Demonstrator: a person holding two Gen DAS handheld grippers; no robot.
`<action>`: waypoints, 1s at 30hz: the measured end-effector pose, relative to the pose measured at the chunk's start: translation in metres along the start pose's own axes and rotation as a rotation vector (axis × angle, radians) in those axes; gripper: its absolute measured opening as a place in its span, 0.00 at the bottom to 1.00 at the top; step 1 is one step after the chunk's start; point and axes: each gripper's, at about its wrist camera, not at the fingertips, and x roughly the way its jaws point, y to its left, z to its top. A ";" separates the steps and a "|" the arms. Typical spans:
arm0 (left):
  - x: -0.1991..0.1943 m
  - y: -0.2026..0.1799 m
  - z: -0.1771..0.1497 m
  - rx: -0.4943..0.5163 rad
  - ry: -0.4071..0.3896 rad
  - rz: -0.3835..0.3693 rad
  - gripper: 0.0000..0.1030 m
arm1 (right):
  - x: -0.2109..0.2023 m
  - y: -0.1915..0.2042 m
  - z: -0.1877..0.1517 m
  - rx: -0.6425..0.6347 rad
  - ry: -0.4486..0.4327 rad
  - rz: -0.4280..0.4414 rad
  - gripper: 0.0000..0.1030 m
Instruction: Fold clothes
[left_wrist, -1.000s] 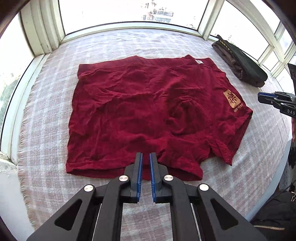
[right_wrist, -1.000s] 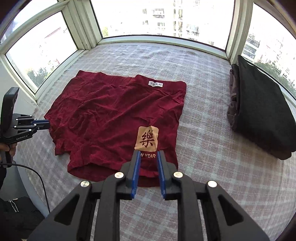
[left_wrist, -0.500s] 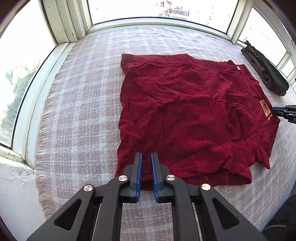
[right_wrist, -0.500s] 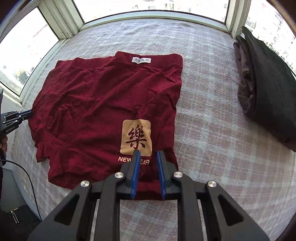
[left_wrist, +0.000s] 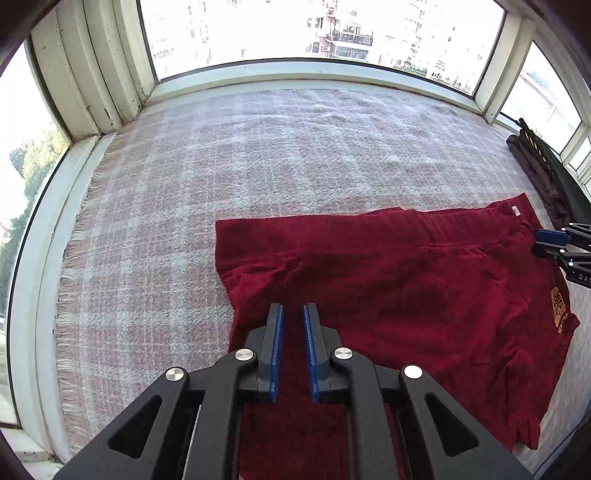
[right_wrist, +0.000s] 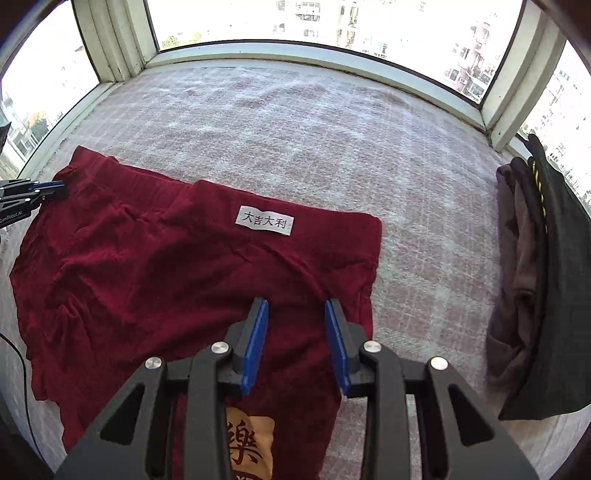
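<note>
Dark red shorts lie spread flat on a plaid blanket. My left gripper hovers over their left edge, fingers a narrow gap apart with nothing between them. In the right wrist view the shorts show a white waistband label and a gold patch. My right gripper stands open above the right side of the shorts, just short of the waistband, holding nothing. Each gripper shows in the other's view: the left gripper at the waistband's left corner, the right gripper at the right.
A pile of folded dark clothes lies along the blanket's right side by the window. White window frames close in the left, far and right edges. A black cable hangs at the near left. Bare blanket stretches beyond the shorts.
Both grippers have moved forward from the hem over the shorts toward the waistband. The right gripper's fingers have spread wider. The left gripper's gap is unchanged.
</note>
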 end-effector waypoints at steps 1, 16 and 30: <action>-0.005 0.006 0.001 -0.017 -0.012 -0.004 0.10 | -0.005 -0.001 0.004 0.013 -0.023 0.016 0.31; 0.040 -0.017 0.061 0.003 -0.065 -0.060 0.12 | 0.016 0.003 0.049 0.019 -0.056 0.072 0.17; -0.035 0.034 -0.056 -0.162 -0.074 0.009 0.22 | -0.017 0.030 -0.003 -0.085 -0.039 0.034 0.44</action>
